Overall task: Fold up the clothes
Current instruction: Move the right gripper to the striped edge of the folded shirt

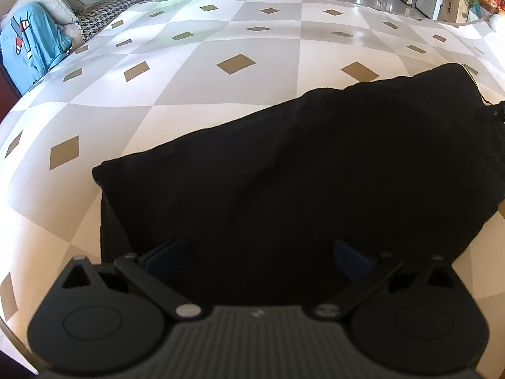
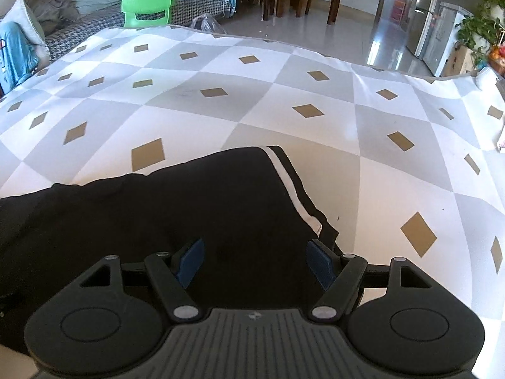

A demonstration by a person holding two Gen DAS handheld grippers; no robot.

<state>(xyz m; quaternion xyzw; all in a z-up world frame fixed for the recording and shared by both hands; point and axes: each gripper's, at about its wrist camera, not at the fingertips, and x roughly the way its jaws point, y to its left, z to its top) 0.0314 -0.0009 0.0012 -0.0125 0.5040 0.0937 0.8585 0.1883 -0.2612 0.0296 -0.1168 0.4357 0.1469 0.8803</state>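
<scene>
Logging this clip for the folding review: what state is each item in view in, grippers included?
Black garment with white stripe: lying bunched on the cloth, partly folded.
Left gripper: open, over the garment's near edge.
Right gripper: open, over the garment near its striped edge.
Checked grey-and-white tablecloth with tan diamonds: spread flat.
Green plastic chair: upright beyond the table.

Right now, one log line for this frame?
garment: black, on cloth | left gripper: open | right gripper: open

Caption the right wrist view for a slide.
Open right gripper poised over black garment with white stripe, on diamond-patterned cloth.
</scene>
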